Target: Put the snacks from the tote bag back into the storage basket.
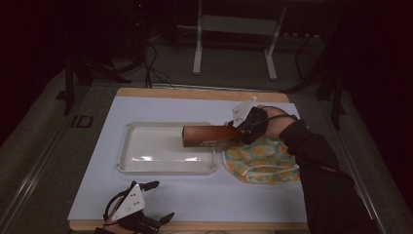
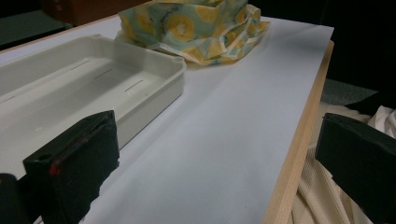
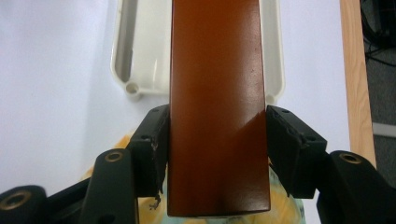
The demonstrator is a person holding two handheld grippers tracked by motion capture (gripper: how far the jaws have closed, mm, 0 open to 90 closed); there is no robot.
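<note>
You're clamping the brown box point(image 1: 210, 136) in your right gripper point(image 1: 242, 127), its long axis pointing nine o'clock over the white tray point(image 1: 127, 163).

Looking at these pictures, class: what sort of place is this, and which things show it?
Probably a dim recording lab: a table with a white sheet, handheld grippers, the right gripper clamping a brown box, cables and metal stands on the floor.

A glossy brown box point(image 3: 217, 107), a smooth plastic tray point(image 1: 146, 146), a patterned cloth point(image 1: 263, 163), and a matt white sheet point(image 1: 195, 195) over wood.
</note>
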